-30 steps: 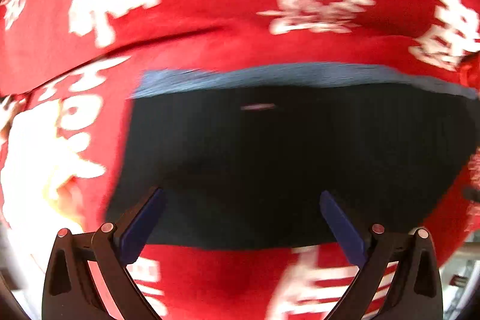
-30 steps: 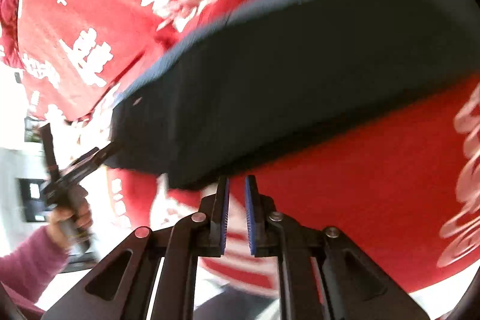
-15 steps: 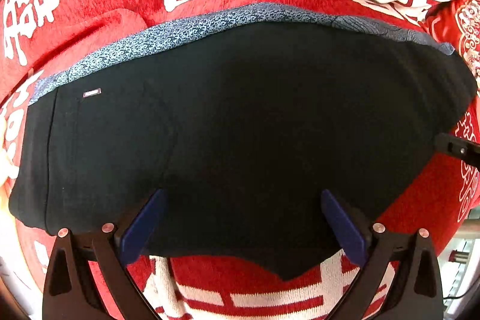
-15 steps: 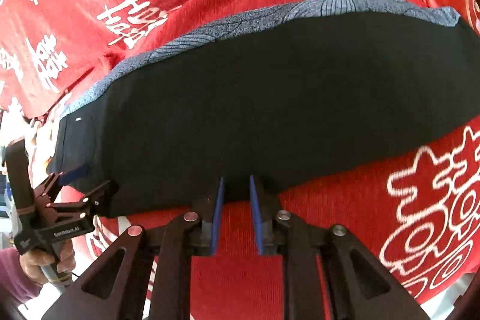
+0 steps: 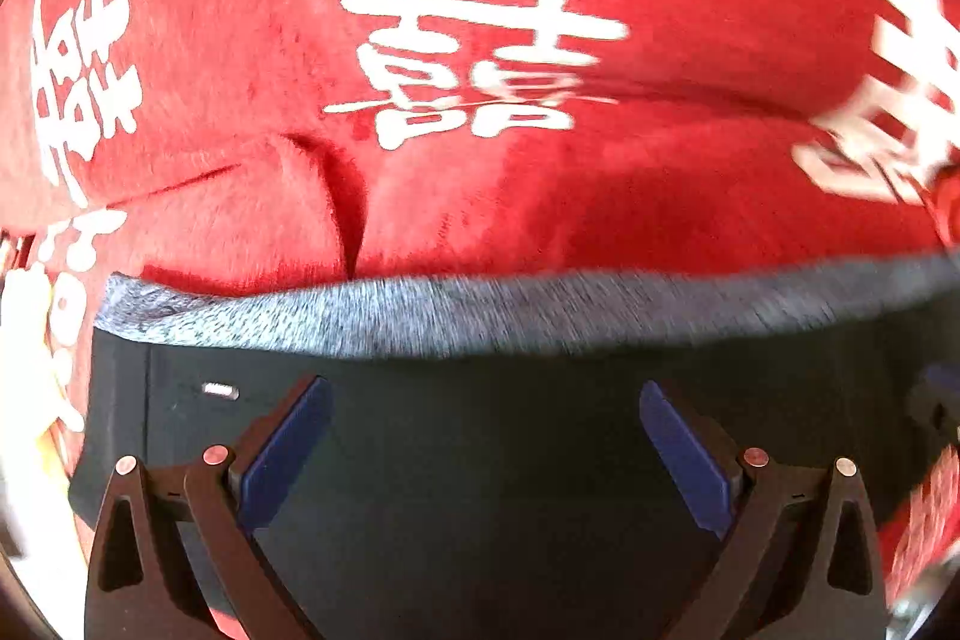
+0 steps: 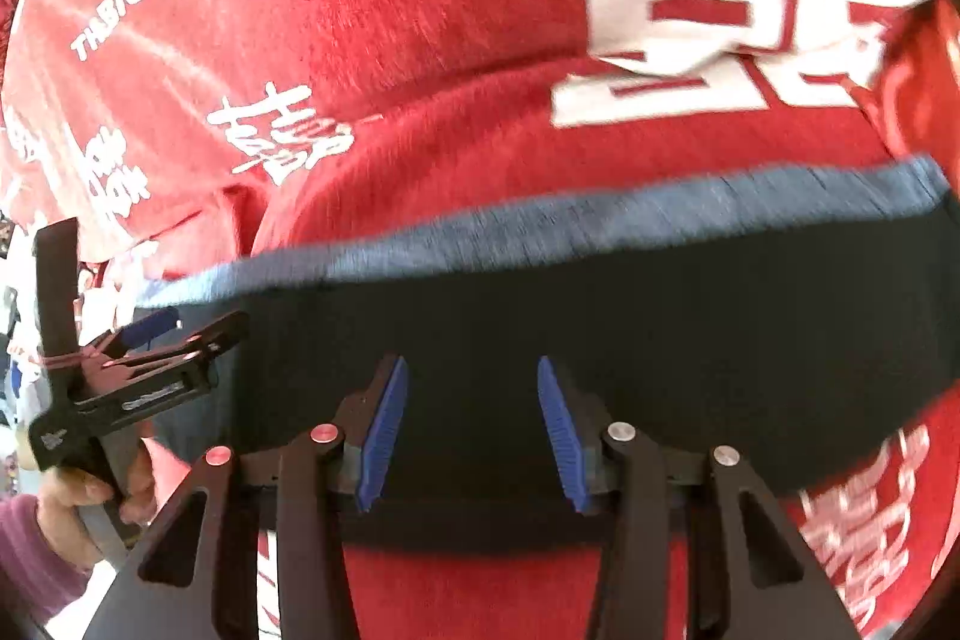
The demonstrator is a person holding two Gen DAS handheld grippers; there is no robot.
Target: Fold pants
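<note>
Cover: plush red blanket with white characters (image 5: 480, 196), carrying everything.
Pants: dark folded pants with grey patterned band (image 6: 600, 340), flat mid-blanket, band at far edge, squared for next fold.
Right gripper (image 6: 471, 430): blue pads parted over near hem, holding nothing; pinched together half a second ago.
Left gripper (image 5: 483, 460): spread wide, empty, now closer over pants' left end.

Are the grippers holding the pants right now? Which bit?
No, nothing is held. The left gripper and the right gripper are both open, with only the dark pants lying flat on the red blanket between their fingers.
</note>
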